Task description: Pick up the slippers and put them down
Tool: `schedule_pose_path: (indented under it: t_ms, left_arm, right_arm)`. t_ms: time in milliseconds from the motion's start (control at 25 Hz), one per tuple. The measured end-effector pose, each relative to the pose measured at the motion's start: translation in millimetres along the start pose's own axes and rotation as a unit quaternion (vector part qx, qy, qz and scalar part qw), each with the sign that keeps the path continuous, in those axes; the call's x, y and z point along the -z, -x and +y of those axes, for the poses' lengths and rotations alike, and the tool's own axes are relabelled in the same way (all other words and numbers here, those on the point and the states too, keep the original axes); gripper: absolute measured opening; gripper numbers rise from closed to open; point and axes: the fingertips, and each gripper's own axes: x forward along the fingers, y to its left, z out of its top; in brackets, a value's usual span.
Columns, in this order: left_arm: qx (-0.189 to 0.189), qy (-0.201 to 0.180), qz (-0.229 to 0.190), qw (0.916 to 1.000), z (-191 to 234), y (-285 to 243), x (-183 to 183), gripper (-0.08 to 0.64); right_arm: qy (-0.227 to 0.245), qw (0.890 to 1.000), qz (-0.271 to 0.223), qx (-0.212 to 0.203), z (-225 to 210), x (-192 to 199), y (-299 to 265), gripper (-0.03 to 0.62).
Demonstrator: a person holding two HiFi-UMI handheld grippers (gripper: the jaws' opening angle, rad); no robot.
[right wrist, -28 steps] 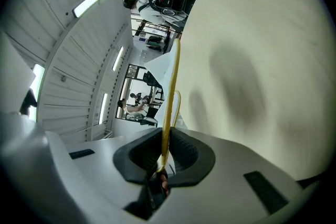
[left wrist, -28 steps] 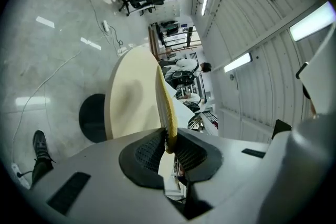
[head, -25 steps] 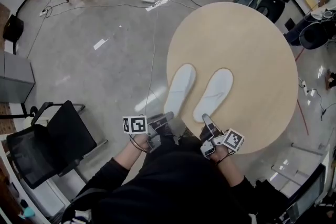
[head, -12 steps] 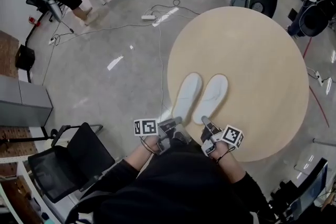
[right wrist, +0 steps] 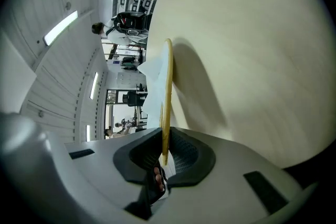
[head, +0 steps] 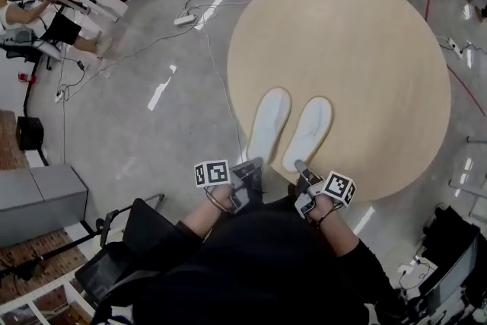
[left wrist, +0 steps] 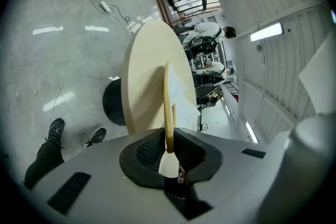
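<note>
The left claw (head: 249, 166) is pinched narrow on the heel rim of the left slipper (head: 268, 122), whose sole runs straight ahead from its tips over the worktop (head: 365, 49). The right claw (head: 300, 167) grips the right slipper (head: 310, 129) the same way. Holding only the thin heel edge probably lets each slipper be laid flat, toes pointing away, as a neat pair.

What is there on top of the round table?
Two white slippers, side by side: left slipper in the left claw, right slipper in the right claw. The table under them is covered.
</note>
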Motion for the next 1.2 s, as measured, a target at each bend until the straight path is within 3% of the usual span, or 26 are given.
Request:
schedule_pose_path:
  t_ms: [280,640,680,760,840,1040,1200]
  left_arm:
    - [-0.025,-0.024,0.081,0.9961,43.7,15.3,-16.5,0.054]
    - [-0.032,-0.085,0.133,0.9870,57.2,10.1,-16.7,0.055]
    - [-0.036,-0.092,0.137,0.9856,58.8,18.2,-18.3,0.055]
    - [-0.042,-0.109,0.147,0.9823,61.2,26.6,-17.1,0.068]
    - [-0.045,-0.122,0.154,0.9795,63.3,26.5,-14.7,0.122]
    - [-0.051,-0.141,0.169,0.9742,70.0,28.0,-9.9,0.227]
    - [-0.054,-0.140,0.168,0.9744,77.5,35.5,-9.0,0.236]
  right_arm:
    - [-0.042,0.996,-0.076,-0.003,-19.4,48.4,-33.5,0.043]
    - [-0.020,0.991,-0.131,0.017,-35.5,66.1,-40.9,0.045]
    - [-0.012,0.991,-0.132,0.021,-29.6,74.4,-44.1,0.051]
    - [0.005,0.992,-0.124,0.020,-21.0,86.2,-49.1,0.160]
    - [0.016,0.993,-0.112,0.016,-17.6,93.1,-55.1,0.216]
    - [0.036,0.993,-0.105,0.045,-20.6,106.1,-55.8,0.226]
    - [0.048,0.992,-0.094,0.070,-25.7,119.0,-48.9,0.245]
